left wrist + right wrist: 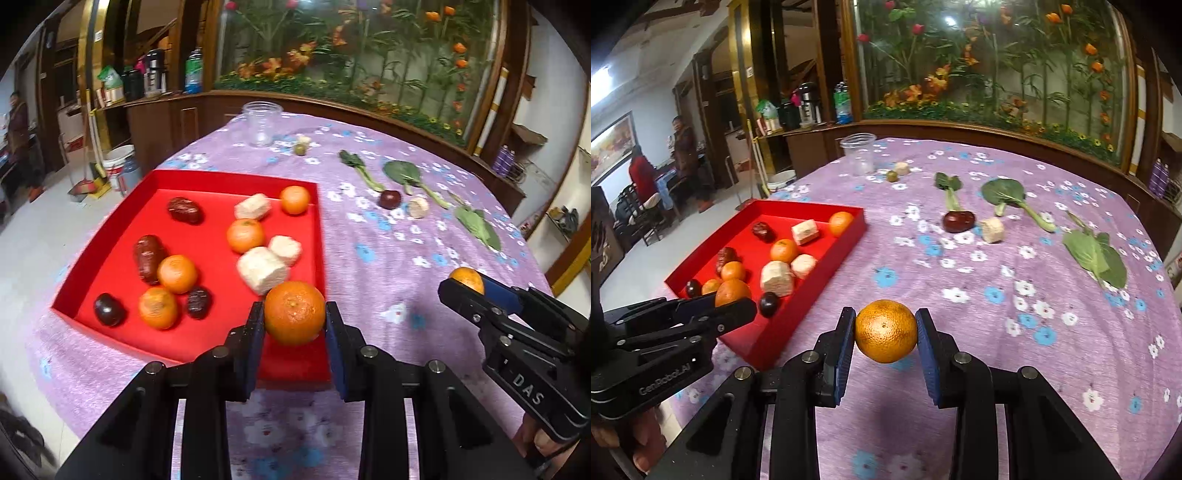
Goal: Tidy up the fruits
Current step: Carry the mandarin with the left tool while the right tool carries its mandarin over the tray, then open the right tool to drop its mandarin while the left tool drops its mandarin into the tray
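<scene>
L gripper [294, 318]: clenched on an orange [294, 312], pads at its widest line. Held low-centre of the left-wrist frame, over the near-right corner of the red tray [110, 236].

R gripper [885, 331]: clenched on a second orange [885, 331], low-centre of the right-wrist frame, above the purple floral desk cloth [997, 350], right of the tray.

Handling (judged): oranges are light, round, firm w/ slightly yielding peel; dimpled skin gives fair friction. Grip across the equator, moderate force; off-centre pinch may let fruit roll out. Lower before release, since round fruit rolls.

Count, in tray:
- oranges: 4
- dark red dates/plums: 5
- pale blocks: 3

Count, on desk, upper-right of frame:
- dark red fruit [958, 220]: 1
- pale block [993, 229]: 1
- green leaves: 3
- clear cup [858, 153]: 1, w/ a small green fruit and a pale piece near it.
</scene>
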A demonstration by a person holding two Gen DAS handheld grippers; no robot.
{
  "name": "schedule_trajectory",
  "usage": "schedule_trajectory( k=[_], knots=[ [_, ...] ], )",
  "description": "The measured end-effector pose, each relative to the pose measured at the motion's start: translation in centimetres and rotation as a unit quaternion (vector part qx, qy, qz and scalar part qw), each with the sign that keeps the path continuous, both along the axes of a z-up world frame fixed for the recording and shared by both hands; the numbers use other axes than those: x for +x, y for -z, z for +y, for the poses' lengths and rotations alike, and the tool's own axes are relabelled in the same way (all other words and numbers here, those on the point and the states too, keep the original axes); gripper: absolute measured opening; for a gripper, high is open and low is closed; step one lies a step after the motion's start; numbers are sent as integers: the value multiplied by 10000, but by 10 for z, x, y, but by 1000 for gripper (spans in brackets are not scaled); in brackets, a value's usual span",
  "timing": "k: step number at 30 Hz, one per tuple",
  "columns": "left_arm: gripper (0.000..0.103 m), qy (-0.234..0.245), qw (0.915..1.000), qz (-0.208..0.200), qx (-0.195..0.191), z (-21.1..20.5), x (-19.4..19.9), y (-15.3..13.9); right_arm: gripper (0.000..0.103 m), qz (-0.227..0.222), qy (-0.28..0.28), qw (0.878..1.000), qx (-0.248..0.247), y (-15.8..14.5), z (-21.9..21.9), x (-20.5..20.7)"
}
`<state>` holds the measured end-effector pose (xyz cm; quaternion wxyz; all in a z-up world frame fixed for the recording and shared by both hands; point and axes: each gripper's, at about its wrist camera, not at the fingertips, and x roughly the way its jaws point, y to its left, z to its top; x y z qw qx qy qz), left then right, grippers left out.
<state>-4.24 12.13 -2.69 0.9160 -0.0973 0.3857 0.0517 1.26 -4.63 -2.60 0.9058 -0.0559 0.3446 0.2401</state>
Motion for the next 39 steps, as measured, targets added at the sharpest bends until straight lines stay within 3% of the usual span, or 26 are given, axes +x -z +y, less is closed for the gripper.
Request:
schedule_trajectory(
  k=[17,39],
  knots=[
    [30,-1202,9917,420,159,83,14,10,36,64,-938,9956,16,3,91,9],
    [31,-1581,9848,658,282,119,31,19,37,357,-1245,9914,-191,26,161,50]
  ],
)
